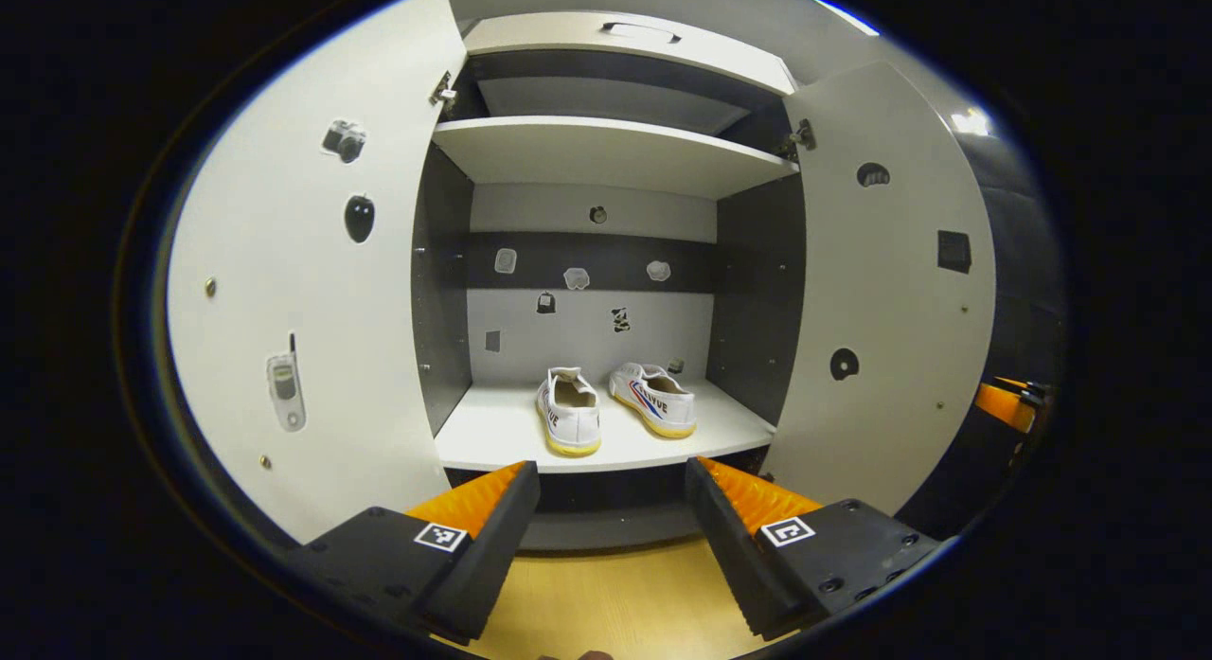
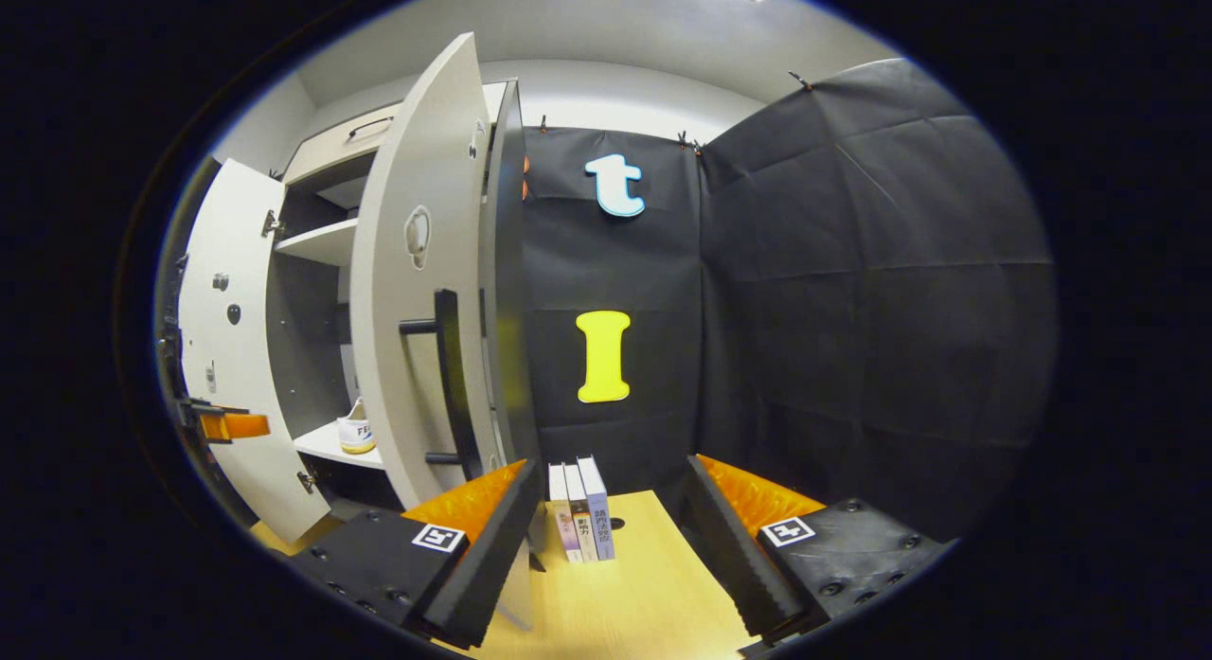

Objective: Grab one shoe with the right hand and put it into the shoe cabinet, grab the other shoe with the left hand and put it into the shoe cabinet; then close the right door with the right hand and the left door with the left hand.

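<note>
Toe ends of both shoes [image 1: 568,414] [image 1: 653,400] turned away toward the cabinet's back wall, out of sight. In the right gripper view, just a heel of one shoe [image 2: 357,428] peeking past the right door [image 2: 421,291], the rest covered by the door. Stickers on the back wall [image 1: 576,278] too small to identify. Left gripper [image 2: 222,423] cut off at the view's edge, jaw state unreadable there. Book spines [image 2: 580,508] partly behind the right gripper's finger [image 2: 483,537], titles too small to read.

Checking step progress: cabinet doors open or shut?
Open. Left door and right door both swing wide, leaving both shoes visible on the bottom shelf.
</note>
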Demonstrator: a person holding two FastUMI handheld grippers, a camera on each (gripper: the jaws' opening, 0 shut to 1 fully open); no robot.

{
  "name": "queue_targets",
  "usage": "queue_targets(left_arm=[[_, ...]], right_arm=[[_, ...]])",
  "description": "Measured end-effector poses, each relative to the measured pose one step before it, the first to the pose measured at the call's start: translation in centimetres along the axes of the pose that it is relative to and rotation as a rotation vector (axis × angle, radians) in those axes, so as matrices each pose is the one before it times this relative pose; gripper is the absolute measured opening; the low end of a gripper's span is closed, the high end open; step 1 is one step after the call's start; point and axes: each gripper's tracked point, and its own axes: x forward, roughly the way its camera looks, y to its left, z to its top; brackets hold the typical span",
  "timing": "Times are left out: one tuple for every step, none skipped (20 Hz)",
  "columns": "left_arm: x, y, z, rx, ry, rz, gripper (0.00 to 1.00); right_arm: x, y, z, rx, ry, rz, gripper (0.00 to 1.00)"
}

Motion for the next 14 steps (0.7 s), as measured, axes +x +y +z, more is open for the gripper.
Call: queue_targets(left_arm=[[-0.841,-0.23,-0.797,0.00427,0.005,-0.02604,0.97],[-0.83,0.492,-0.946,0.00418,0.00576,-0.00081,0.97],[-0.833,0.509,-0.646,0.00495,0.00405,0.00349,0.97],[-0.826,0.299,-0.577,0.00147,0.00203,0.00363,0.98],[-0.84,0.375,-0.475,-0.00523,-0.0002,0.00507,0.98],[-0.912,0.333,-0.555,-0.01075,0.00045,0.00558,0.98],[-0.764,0.508,-0.507,-0.01758,0.00333,0.01095,0.98],[-0.645,0.504,-0.694,-0.0154,0.0082,0.00688,0.98],[-0.532,0.623,-0.77,-0.00715,0.01987,0.00949,0.98],[-0.597,1.069,-0.806,-0.00191,0.01697,0.02095,0.98],[-0.396,0.916,-0.308,-0.00523,0.00485,0.0179,0.98],[-0.392,0.554,-0.081,-0.01285,0.00019,0.00792,0.98],[-0.524,0.524,0.046,-0.01347,-0.00566,0.00628,0.96],[-0.011,0.449,0.483,-0.00703,-0.00417,0.00873,0.95]], right_arm=[[1.06,-0.327,0.766,-0.01549,-0.00457,-0.00589,0.97],[0.828,0.296,0.61,0.00215,-0.00096,0.00804,0.97],[0.772,0.442,0.401,0.01108,0.00507,0.01404,0.97],[0.655,0.237,0.374,0.0095,0.00189,0.01151,0.98],[0.667,0.184,0.277,0.00385,0.00178,0.00814,0.97],[0.596,-0.133,0.399,0.00016,-0.00137,-0.00214,0.97],[0.481,-0.063,0.275,0.00057,-0.00121,-0.00451,0.97],[0.37,0.437,0.23,0.00508,0.002,0.0077,0.97],[0.356,0.609,0.267,0.00978,0.00179,0.01617,0.97],[0.21,0.56,0.118,0.00939,0.00082,0.01819,0.98],[0.184,0.507,0.107,0.00748,0.00055,0.01272,0.97],[0.097,0.398,0.023,0.00332,0.00148,0.01561,0.97],[0.048,0.204,-0.112,-0.00591,0.00079,0.00352,0.97],[-0.127,-0.083,-0.006,-0.00855,-0.003,-0.00118,0.97]])
